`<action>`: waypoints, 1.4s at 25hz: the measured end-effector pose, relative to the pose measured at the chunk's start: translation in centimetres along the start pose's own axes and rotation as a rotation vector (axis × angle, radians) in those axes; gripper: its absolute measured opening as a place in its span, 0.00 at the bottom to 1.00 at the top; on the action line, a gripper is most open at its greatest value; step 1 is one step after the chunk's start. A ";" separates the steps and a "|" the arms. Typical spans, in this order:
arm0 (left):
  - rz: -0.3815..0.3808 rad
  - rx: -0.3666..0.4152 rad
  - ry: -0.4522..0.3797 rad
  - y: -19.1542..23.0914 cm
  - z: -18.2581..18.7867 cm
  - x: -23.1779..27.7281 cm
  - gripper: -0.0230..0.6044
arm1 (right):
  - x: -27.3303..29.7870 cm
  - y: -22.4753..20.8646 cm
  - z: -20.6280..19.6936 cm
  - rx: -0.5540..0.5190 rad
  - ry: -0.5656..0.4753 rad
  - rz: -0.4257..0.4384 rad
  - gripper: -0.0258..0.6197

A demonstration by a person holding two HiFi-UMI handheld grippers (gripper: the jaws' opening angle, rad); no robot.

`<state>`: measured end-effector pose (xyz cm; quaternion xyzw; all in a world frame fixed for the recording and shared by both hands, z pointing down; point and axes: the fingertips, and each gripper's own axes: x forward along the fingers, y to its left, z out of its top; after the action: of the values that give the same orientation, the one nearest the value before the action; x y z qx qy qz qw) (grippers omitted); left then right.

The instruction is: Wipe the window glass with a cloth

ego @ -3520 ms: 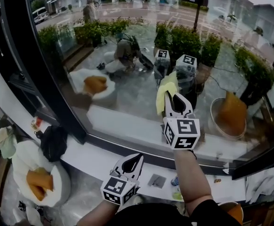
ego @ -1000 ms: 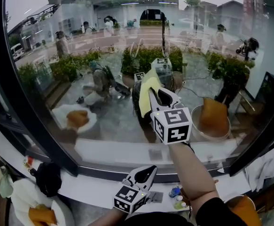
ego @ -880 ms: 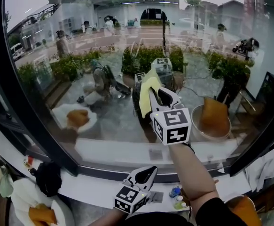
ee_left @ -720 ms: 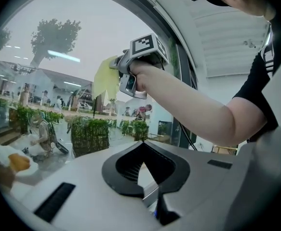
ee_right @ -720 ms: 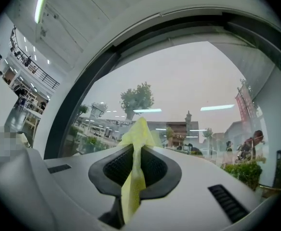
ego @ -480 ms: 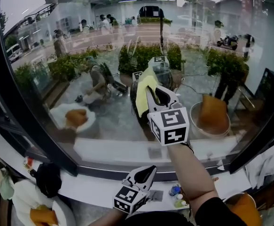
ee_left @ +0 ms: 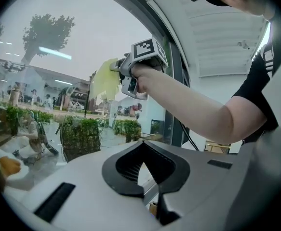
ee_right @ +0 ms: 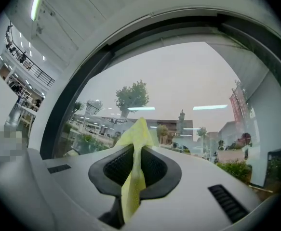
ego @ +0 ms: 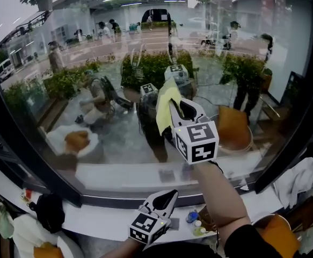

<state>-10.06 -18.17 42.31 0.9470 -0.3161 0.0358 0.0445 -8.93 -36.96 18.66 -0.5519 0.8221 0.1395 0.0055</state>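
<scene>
Head view is showing the left gripper [ego: 165, 197] hanging low, close to the person's body and just above the white sill [ego: 108, 226]. The left gripper view is showing its jaws resting together with nothing between them [ee_left: 145, 171]. Small bottles [ego: 193, 217] are standing on the sill just to the right of it. A black bag [ego: 49, 211] is lying at the sill's left end, and a white rag [ego: 301, 177] is lying off to the right.

Farther out, the person's right arm is reaching up and forward. It is carrying the right gripper [ego: 181, 107] in front of the middle of the pane. In the right gripper view its jaws are clamping a yellow cloth [ee_right: 135, 146] between them [ee_right: 135, 171]. The cloth's free end is sticking up past the tips, and the rest is hanging down through the gap. In the head view the yellow cloth [ego: 165, 102] is lying at the window glass [ego: 86, 52], apparently touching it. The gripper's mirrored marker cube [ego: 175, 71] is showing in the pane just above.

A dark frame [ego: 14, 157] is bordering the glass on the left and below. Beyond the pane, green hedges [ego: 151, 66] are lining a paved yard, and a street with people is running behind them.
</scene>
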 end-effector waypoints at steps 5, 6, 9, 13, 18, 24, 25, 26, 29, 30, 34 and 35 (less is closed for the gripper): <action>-0.032 0.003 0.004 -3.2 0.7 3.6 0.05 | -2.4 -5.0 -0.6 -0.015 0.015 -0.020 0.12; -0.041 0.004 0.005 -4.0 0.8 4.4 0.05 | -3.0 -6.0 -0.7 -0.018 0.018 -0.023 0.12; -0.060 0.001 0.006 -5.5 1.2 6.1 0.05 | -4.3 -8.2 -0.8 -0.027 0.025 -0.033 0.12; -0.083 0.002 0.006 -7.1 1.6 8.1 0.05 | -5.8 -11.1 -1.2 -0.040 0.035 -0.053 0.12; -0.102 0.001 0.013 -11.2 1.5 12.6 0.05 | -9.3 -17.5 -2.7 -0.038 0.048 -0.077 0.12; -0.128 0.009 0.033 -14.6 1.6 16.2 0.05 | -12.7 -23.6 -3.6 -0.031 0.049 -0.122 0.12; -0.132 0.013 0.040 -15.1 1.5 16.8 0.05 | -13.3 -24.9 -3.9 -0.028 0.050 -0.134 0.12; -0.135 0.015 0.046 -15.7 1.5 17.5 0.05 | -14.0 -26.3 -4.1 -0.025 0.051 -0.146 0.12; -0.144 0.018 0.063 -17.5 1.3 19.4 0.05 | -16.4 -30.4 -5.3 -0.010 0.058 -0.184 0.12; -0.149 0.020 0.068 -18.2 1.3 20.0 0.05 | -17.2 -31.8 -5.7 -0.005 0.063 -0.198 0.12; -0.169 0.023 0.082 -20.9 1.0 22.6 0.05 | -20.2 -36.9 -7.3 0.012 0.081 -0.250 0.12; -0.172 0.023 0.085 -21.6 0.8 23.5 0.05 | -21.0 -38.3 -7.8 0.015 0.085 -0.260 0.12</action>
<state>21.78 -15.05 42.39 0.9687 -0.2312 0.0757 0.0497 35.24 -33.27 21.01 -0.6590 0.7443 0.1080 -0.0073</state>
